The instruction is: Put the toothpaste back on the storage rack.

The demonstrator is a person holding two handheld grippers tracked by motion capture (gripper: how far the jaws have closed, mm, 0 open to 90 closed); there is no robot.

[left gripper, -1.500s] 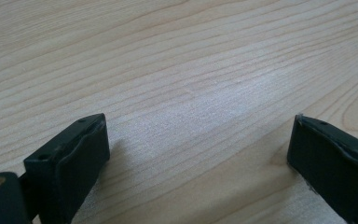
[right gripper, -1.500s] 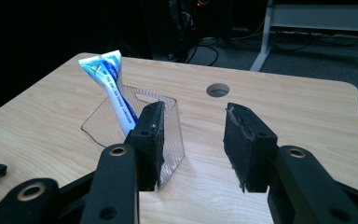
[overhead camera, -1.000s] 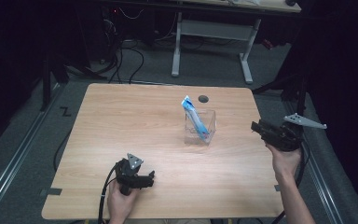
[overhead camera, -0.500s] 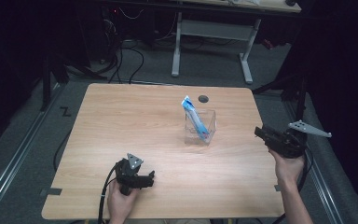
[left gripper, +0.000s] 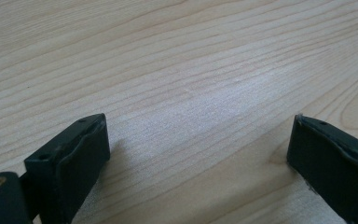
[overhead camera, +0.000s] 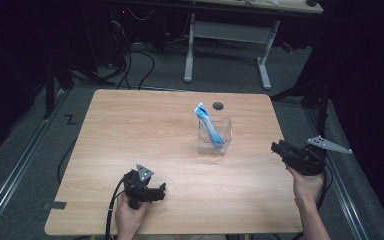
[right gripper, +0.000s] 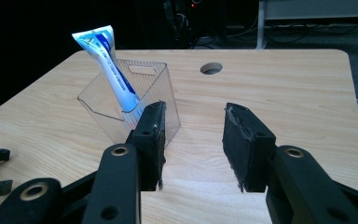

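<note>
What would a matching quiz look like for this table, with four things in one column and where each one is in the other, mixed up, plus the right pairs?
Things:
1. tube
2. bin
3. left claw
4. right claw

Places:
A. past the table's right edge, open, aimed at the bin
B. low over the table's near left, open
C. leaning inside the clear bin, top end sticking out
D. standing on the table, right of its middle

Pairs: 1-C, 2-D, 3-B, 4-A
</note>
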